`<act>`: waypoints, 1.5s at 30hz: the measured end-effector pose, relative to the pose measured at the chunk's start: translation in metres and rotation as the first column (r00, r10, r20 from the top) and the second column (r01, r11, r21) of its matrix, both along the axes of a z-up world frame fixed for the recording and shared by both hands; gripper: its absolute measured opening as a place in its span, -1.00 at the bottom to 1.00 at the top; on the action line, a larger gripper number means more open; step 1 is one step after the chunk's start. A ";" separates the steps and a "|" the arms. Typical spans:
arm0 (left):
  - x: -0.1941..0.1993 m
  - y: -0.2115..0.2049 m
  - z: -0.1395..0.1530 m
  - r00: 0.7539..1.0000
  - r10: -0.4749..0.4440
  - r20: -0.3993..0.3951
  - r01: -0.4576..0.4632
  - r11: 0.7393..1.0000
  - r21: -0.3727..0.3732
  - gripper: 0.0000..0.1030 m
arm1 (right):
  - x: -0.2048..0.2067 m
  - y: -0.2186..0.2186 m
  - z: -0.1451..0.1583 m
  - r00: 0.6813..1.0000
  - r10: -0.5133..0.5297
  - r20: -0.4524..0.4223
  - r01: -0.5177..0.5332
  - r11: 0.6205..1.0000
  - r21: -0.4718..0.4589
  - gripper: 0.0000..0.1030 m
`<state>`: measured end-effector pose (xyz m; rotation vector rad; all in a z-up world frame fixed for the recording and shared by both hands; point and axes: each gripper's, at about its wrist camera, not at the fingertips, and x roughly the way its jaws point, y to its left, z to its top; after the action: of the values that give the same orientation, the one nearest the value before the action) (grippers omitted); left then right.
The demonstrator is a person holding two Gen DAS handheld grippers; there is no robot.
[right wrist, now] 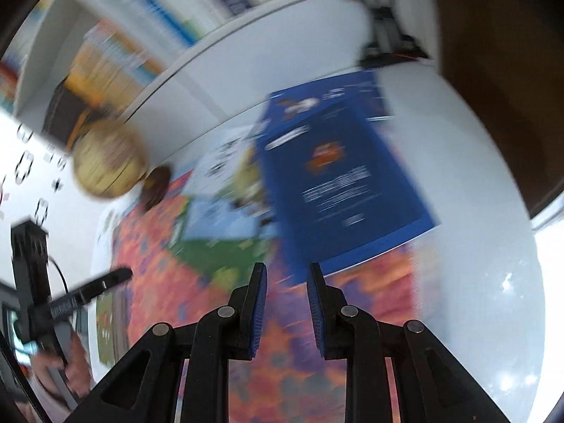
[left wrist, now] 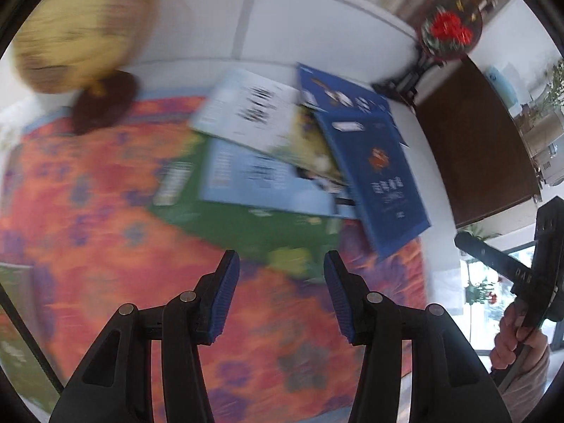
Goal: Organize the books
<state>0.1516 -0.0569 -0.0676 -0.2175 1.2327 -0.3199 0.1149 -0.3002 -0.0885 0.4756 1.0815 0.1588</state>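
1. White counter under a bookshelf wall carried an orange flowered mat, and both views were smeared by blur.
2. Left tongs hung above the mat with the jaws moderately apart and nothing between the blue pads.
3. Right tongs also hung over the mat, the jaws narrower but with a clear gap, and empty as well.
4. Straight ahead of both lay the loose pile of books, fanned out flat on the mat and well apart from either pair of pads.
5. Uppermost was a dark blue book, its long axis running away from the tongs and its near corner jutting past the pile toward the mat's right edge.
6. That near edge sat just beyond the right tongs, so I judged the right hand the nearer one for taking it.
7. Green book at the bottom of the pile lay closest ahead of the left tongs.
8. Farther off stood a straw-coloured round object and a red flower ornament.
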 end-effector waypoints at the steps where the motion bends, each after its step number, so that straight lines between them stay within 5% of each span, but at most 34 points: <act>1: 0.006 -0.016 -0.006 1.000 -0.009 -0.007 0.009 1.000 -0.008 -0.08 | 0.005 -0.011 -0.001 1.000 -0.010 0.005 0.010 1.000 0.004 -0.57; 11: 0.047 -0.101 -0.062 0.997 -0.028 -0.072 0.028 1.000 0.005 -0.08 | 0.080 -0.063 -0.052 0.997 -0.070 -0.029 0.070 0.997 -0.012 -0.57; 14: 0.051 -0.107 -0.075 0.993 -0.036 -0.110 0.029 0.997 -0.067 -0.07 | 0.095 -0.067 -0.066 0.997 -0.070 -0.044 0.069 0.998 -0.010 -0.57; 18: 0.047 -0.119 -0.071 0.994 -0.081 -0.067 0.075 0.993 -0.087 0.11 | 0.106 -0.066 -0.090 0.994 -0.065 -0.088 0.064 0.998 -0.006 -0.57; 23: 0.044 -0.132 -0.071 0.989 -0.124 -0.077 0.117 0.989 -0.090 0.11 | 0.105 -0.064 -0.092 0.997 -0.046 -0.056 0.048 0.998 0.032 -0.57; 30: 0.039 -0.135 -0.075 0.984 -0.141 -0.105 0.133 0.988 -0.078 0.11 | 0.106 -0.064 -0.088 0.994 -0.102 -0.041 0.097 0.989 -0.112 -0.56; 33: 0.038 -0.136 -0.085 0.980 -0.147 -0.135 0.136 0.987 -0.085 0.06 | 0.110 -0.067 -0.099 0.985 -0.138 -0.103 0.124 0.983 -0.135 -0.08; 35: 0.034 -0.135 -0.086 0.979 -0.154 -0.130 0.144 0.986 -0.084 0.02 | 0.107 -0.066 -0.101 0.989 -0.115 -0.094 0.112 0.993 -0.036 -0.06; 38: 0.033 -0.138 -0.084 0.973 -0.191 -0.127 0.178 0.978 -0.108 -0.23 | 0.101 -0.050 -0.090 0.997 -0.046 -0.057 0.038 0.990 -0.136 -0.06; 41: 0.027 -0.137 -0.076 0.974 -0.213 -0.073 0.210 0.976 -0.047 -0.26 | 0.091 -0.036 -0.078 0.999 0.009 -0.047 -0.017 0.984 -0.175 -0.06; 45: 0.019 -0.113 -0.077 0.977 -0.185 -0.103 0.177 0.981 -0.078 -0.28 | 0.069 -0.017 -0.070 0.995 0.079 -0.067 -0.089 0.982 -0.167 -0.06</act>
<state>0.1701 -0.1702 -0.1449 -0.1842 1.3548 -0.5145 0.1834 -0.3175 -0.1585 0.2834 1.1642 0.1260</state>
